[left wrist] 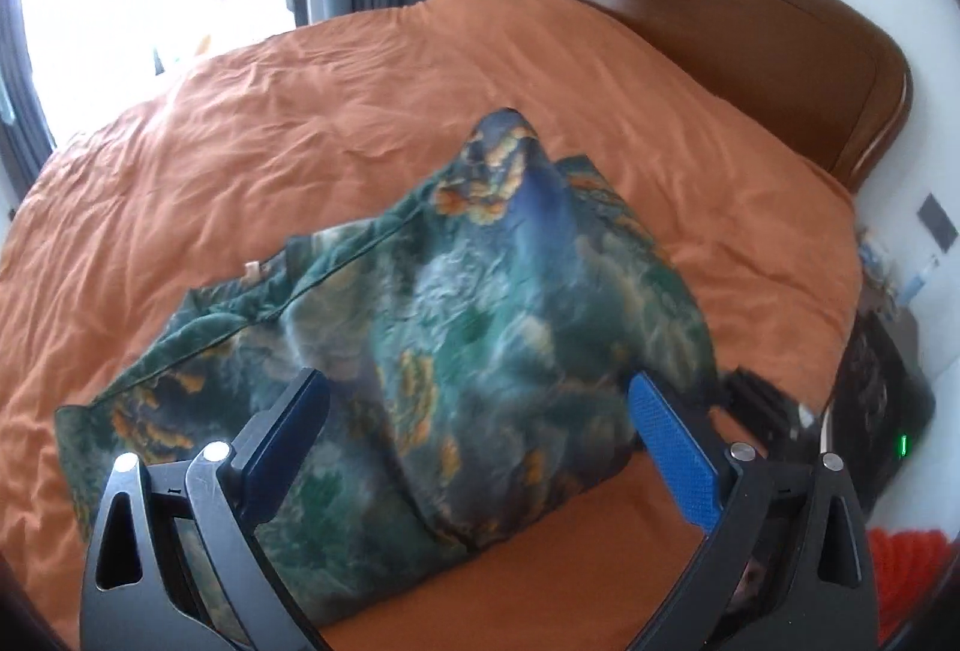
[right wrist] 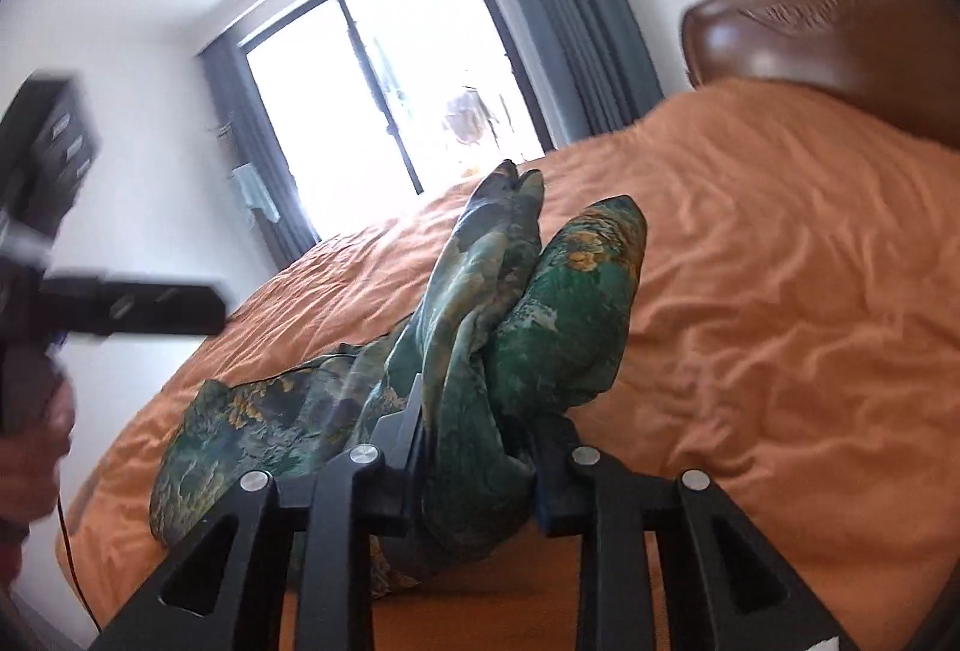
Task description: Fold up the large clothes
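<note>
right gripper clamped on green patterned garment; left gripper spread wide above garment; orange bedspread beneath

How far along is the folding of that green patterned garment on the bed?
Early. Done: the green patterned garment lies on the orange bedcover, but bunched, with no neat fold showing. In hand: the right gripper is closed on a gathered part of it, lifting that up; the left gripper is open, holding nothing. Left: spreading it flat and every fold.
</note>
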A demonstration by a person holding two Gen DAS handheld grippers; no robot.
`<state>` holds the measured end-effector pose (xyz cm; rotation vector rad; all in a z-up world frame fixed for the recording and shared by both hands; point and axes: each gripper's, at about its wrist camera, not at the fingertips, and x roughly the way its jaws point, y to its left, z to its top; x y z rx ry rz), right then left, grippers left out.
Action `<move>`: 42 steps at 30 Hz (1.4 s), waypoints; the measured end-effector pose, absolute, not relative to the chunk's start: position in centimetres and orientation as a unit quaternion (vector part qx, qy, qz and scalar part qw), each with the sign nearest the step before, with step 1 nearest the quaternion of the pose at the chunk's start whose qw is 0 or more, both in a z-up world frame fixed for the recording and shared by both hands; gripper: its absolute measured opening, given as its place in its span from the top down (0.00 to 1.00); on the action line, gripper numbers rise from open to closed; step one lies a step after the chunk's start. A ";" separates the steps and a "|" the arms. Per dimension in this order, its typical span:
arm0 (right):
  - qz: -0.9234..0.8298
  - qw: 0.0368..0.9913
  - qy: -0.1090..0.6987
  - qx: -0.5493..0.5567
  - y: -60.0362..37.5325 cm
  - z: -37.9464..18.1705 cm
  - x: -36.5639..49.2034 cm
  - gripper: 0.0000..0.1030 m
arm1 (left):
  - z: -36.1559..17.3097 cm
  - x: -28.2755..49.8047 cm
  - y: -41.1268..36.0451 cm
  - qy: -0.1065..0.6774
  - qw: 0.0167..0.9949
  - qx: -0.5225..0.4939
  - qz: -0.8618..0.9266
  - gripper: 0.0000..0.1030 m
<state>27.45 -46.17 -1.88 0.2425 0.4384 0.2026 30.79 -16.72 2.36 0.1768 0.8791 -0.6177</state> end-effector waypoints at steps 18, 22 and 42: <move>0.259 0.945 0.172 -0.105 -32.7 0.9 21.5 0.27 | 0.8 32.0 -13.6 0.447 0.859 0.163 -0.189 0.73; 0.287 0.932 0.218 0.027 -37.7 1.9 22.6 0.23 | 1.2 33.0 -8.0 0.437 0.871 0.143 -0.174 0.73; 0.306 0.862 0.403 -0.031 -24.1 -9.6 36.6 0.75 | -10.5 36.5 12.5 0.505 0.856 -0.073 -0.086 0.57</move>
